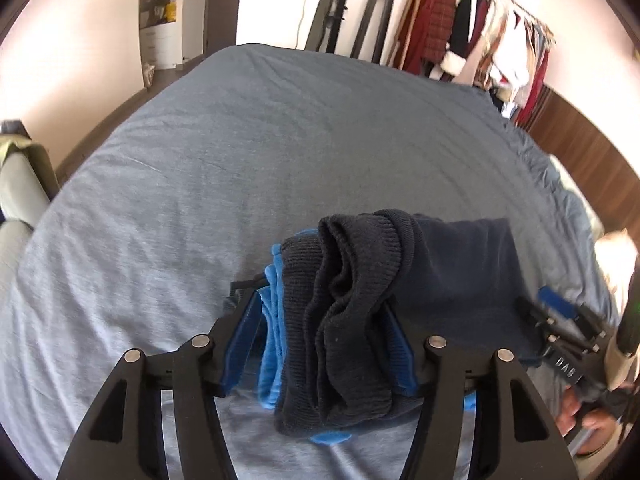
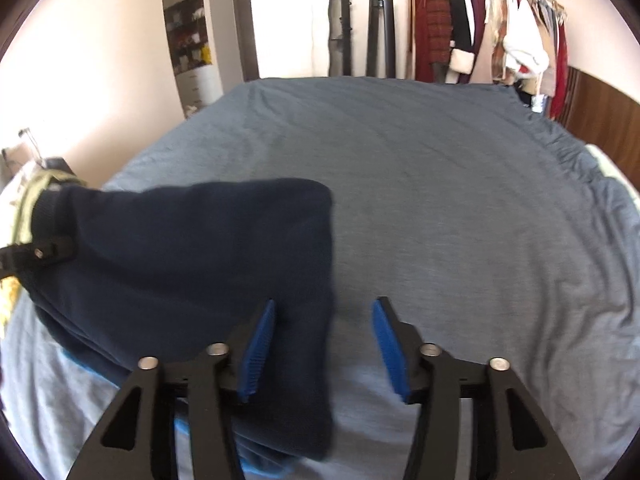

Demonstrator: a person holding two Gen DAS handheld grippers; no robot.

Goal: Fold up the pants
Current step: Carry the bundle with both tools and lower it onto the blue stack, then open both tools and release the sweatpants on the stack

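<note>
Dark navy pants (image 1: 460, 280) with a bright blue inner lining lie folded on the bed. My left gripper (image 1: 320, 320) is shut on the bunched ribbed cuff end of the pants (image 1: 344, 320) and holds it between the blue pads. In the right wrist view the pants (image 2: 180, 272) spread across the lower left. My right gripper (image 2: 324, 344) is open, its jaws wide apart over the right edge of the pants, gripping nothing. The right gripper also shows in the left wrist view (image 1: 560, 320), at the far right.
The bed has a grey-blue sheet (image 2: 440, 200). A clothes rack (image 2: 480, 20) with hanging garments stands behind the far right corner. A wooden headboard (image 2: 600, 112) runs along the right. Shelves (image 2: 188, 40) and dark stands (image 2: 380, 36) stand by the far wall.
</note>
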